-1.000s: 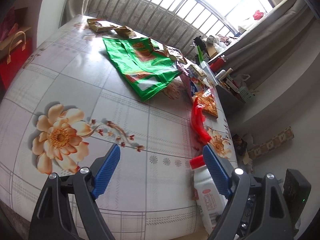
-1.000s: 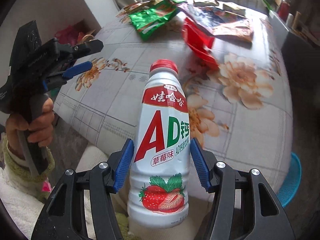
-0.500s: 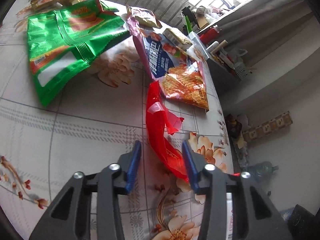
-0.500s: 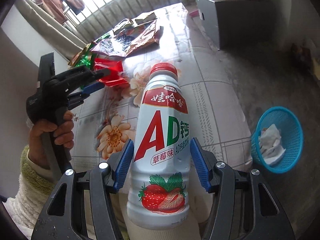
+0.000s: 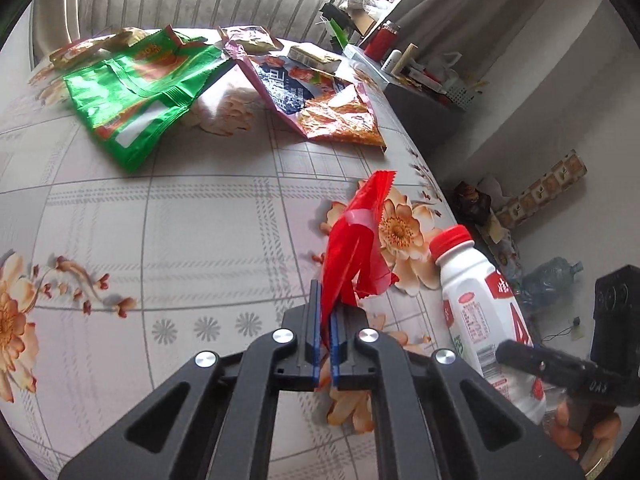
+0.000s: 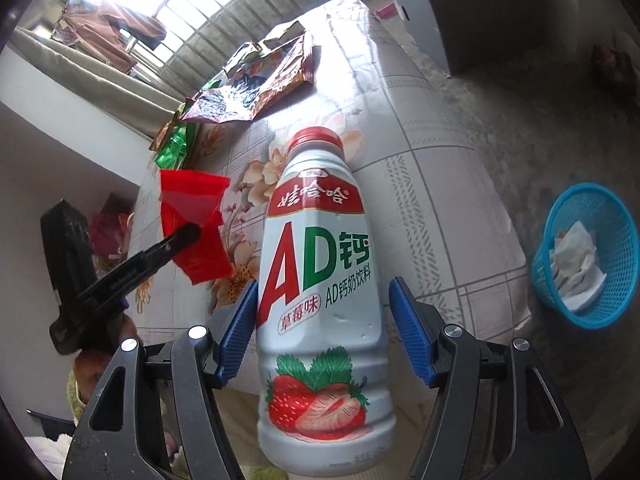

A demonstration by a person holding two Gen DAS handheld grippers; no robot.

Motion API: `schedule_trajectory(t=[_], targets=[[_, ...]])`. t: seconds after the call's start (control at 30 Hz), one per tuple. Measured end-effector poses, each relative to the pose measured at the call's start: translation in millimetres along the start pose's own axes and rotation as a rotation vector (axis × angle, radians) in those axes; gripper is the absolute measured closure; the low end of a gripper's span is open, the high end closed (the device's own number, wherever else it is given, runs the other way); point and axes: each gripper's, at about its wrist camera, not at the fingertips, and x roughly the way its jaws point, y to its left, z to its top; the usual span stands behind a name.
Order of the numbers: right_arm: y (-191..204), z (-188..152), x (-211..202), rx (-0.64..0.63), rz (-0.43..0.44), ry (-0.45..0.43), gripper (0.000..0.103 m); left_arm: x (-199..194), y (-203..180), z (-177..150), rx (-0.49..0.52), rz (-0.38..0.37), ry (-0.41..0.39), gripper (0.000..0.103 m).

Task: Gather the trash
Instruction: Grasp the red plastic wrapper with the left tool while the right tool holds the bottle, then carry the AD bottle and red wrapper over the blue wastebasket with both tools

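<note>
Left wrist view, lower centre: left gripper [image 5: 325, 344] has just clamped the crumpled red plastic wrapper [image 5: 352, 248]. Right gripper [image 6: 324, 332], jaws just widening beside the white strawberry-label bottle [image 6: 320, 280]; next, probably the blue mesh basket [image 6: 616, 216].

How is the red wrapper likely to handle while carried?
Probably floppy: the red wrapper folds and crumples beyond the left gripper, whose fingers have just closed on it. Likely very light, being thin film. It could slip, since it looks glossy.

Crumpled red wrapper [image 5: 352, 248] lifted off table, white strawberry-label bottle [image 6: 320, 280] upright, red-capped
</note>
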Motion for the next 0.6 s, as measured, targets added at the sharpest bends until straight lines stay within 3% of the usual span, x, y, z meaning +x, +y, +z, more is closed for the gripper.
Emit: schedule_trajectory(t=[0.33, 0.6], targets=[[-4.5, 2.3, 9.7, 0.027, 0.010, 0.007, 0.040, -13.7, 0.4, -28.7, 0.020, 0.021, 0.015, 0.100], [-8.6, 1.5, 6.9, 0.054, 0.036, -0.017, 0.045, -11.8, -3.9, -31.6, 0.033, 0.015, 0.015, 0.100]])
